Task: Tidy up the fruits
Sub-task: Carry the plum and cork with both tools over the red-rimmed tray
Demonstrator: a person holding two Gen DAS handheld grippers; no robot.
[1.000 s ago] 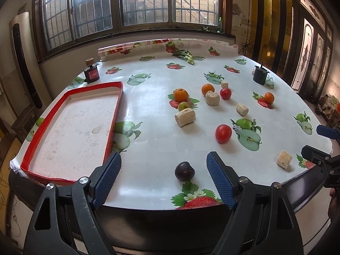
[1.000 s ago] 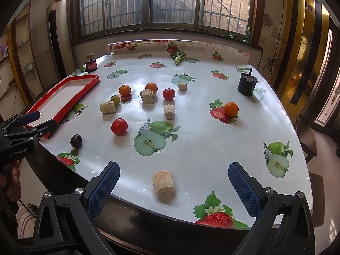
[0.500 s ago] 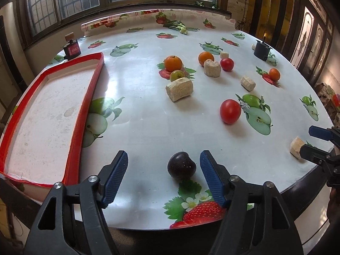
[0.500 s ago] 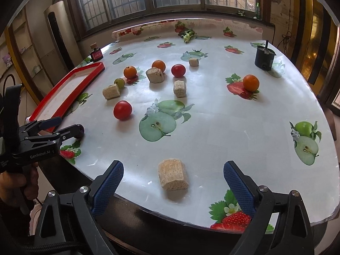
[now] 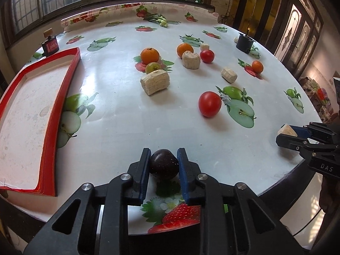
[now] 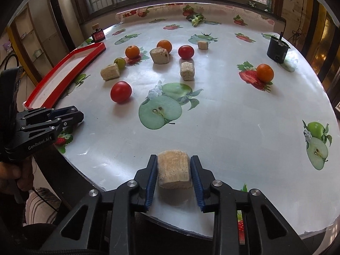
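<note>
My left gripper (image 5: 163, 159) is shut on a dark plum (image 5: 164, 166) at the table's near edge. My right gripper (image 6: 173, 165) is shut on a beige cork-like block (image 6: 173, 172) at the near edge; it also shows in the left wrist view (image 5: 297, 136). A red-rimmed tray (image 5: 63, 97) lies at the left, empty. Red tomatoes (image 5: 209, 104) (image 5: 207, 56), oranges (image 5: 149, 55) (image 5: 184, 49) (image 5: 257, 66) and a small green fruit (image 5: 153, 67) lie on the table.
Beige blocks (image 5: 155, 82) (image 5: 191, 60) (image 5: 228, 74) sit among the fruit. A black cup (image 5: 244, 42) stands far right, a small red box (image 5: 50, 47) far left beyond the tray. The fruit-print tablecloth (image 6: 212, 116) covers a round table.
Both grippers moved forward and closed: the left onto the dark plum, the right onto the beige block. They were open half a second ago.
</note>
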